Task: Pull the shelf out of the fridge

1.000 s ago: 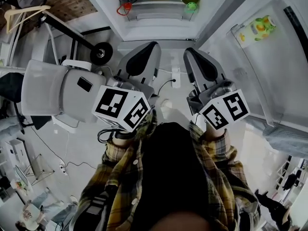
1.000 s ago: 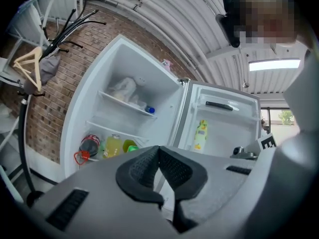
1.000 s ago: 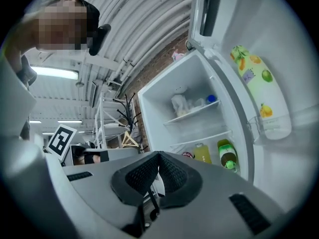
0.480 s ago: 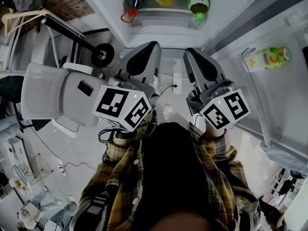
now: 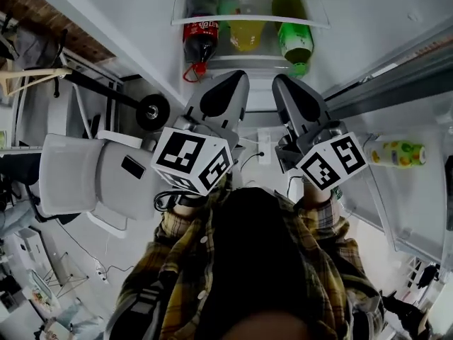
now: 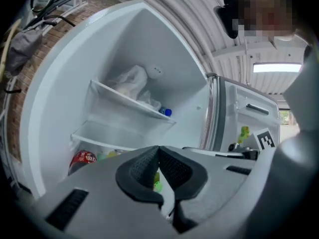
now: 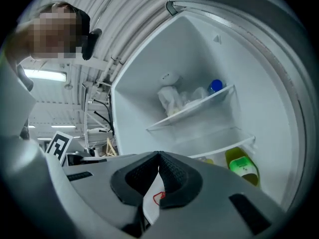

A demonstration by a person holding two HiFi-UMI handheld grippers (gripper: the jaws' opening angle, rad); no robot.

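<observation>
**Clerk:** Entry one, the fridge (image 5: 368, 20)?

**Checker:** Standing open, with its door swung out to the person's right. Two clear shelves are showing inside. The upper shelf (image 6: 130, 101) is carrying a white plastic bag (image 6: 128, 82) and a blue-capped bottle (image 6: 166, 112). The lower shelf (image 5: 241, 18) is bare on top. Three bottles are lying beneath it: a cola bottle (image 5: 200, 41), a yellow bottle (image 5: 245, 34) and a green bottle (image 5: 294, 41).

**Clerk:** Which shelf is coming out?

**Checker:** I cannot tell. The lower one is sitting nearer the tools, and nothing is loading it.

**Clerk:** Entry two, the tools?

**Checker:** The left gripper (image 5: 237, 78) is pressing its jaws together, tips meeting, with nothing between the pads. The right gripper (image 5: 280, 81) is doing the same. Both are hanging side by side in front of the opening, pointing in, and touching neither shelf.

**Clerk:** Handling notes?

**Checker:**
- **Material:** It is looking like a stiff pane of glass or clear plastic, so probably smooth, slippery and breakable if dropped or twisted.
- **Weight:** Probably moderate.
- **Seating:** It is likely resting on ledges in the side walls, so it is calling for a level, straight pull.
- **Hold:** The front edge, one gripper towards each end, with the jaws opening first and then closing above and below the lip.
- **Risk:** Pulling harder on one side is likely to jam it.
</observation>
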